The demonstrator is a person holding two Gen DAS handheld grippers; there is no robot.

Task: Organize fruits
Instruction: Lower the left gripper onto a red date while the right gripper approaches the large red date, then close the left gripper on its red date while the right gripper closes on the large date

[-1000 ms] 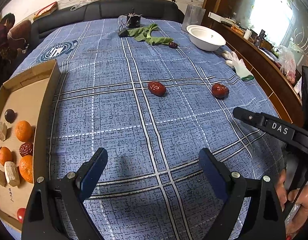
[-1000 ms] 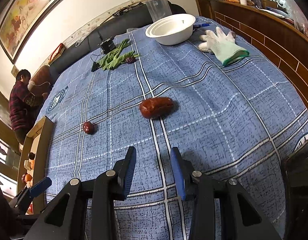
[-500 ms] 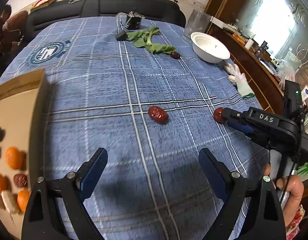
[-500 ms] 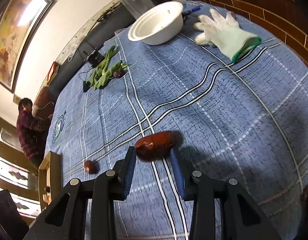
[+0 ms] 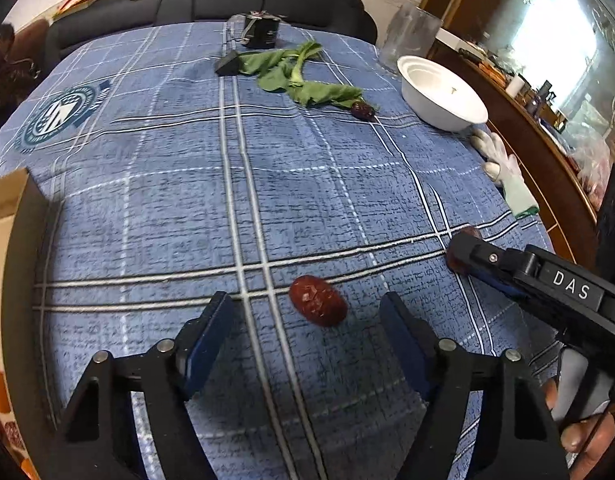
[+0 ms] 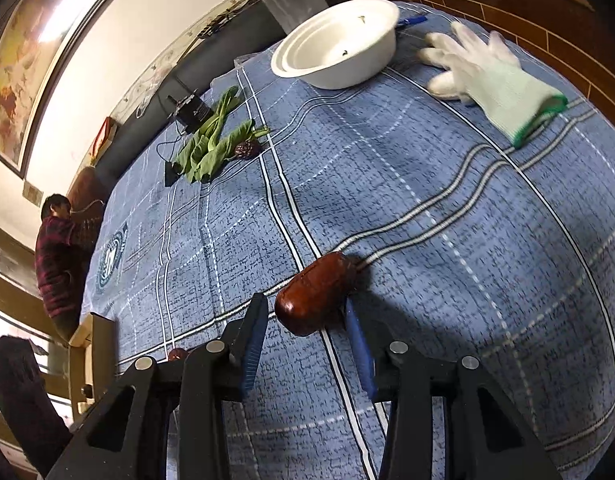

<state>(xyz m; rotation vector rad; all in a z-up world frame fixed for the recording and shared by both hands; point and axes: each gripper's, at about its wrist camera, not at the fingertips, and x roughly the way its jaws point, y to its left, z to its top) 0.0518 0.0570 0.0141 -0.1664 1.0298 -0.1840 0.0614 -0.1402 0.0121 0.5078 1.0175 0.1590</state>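
Note:
Two red dates lie on the blue plaid tablecloth. One date rests on the cloth between the tips of my left gripper, whose jaws are closing with gaps still on both sides. In the right wrist view the other date sits between the blue pads of my right gripper; the right pad is at its edge and the left pad stands a little off. A third, darker date lies beside the green leaves. The cardboard tray holding oranges is at the far left.
A white bowl and a white glove lie at the table's right side. A black device sits at the far end in front of a dark sofa. A person stands beyond the table's far left corner.
My left gripper has moved forward and right until the date lies between its tips, and its jaws have narrowed. My right gripper has advanced until its date sits between its pads.

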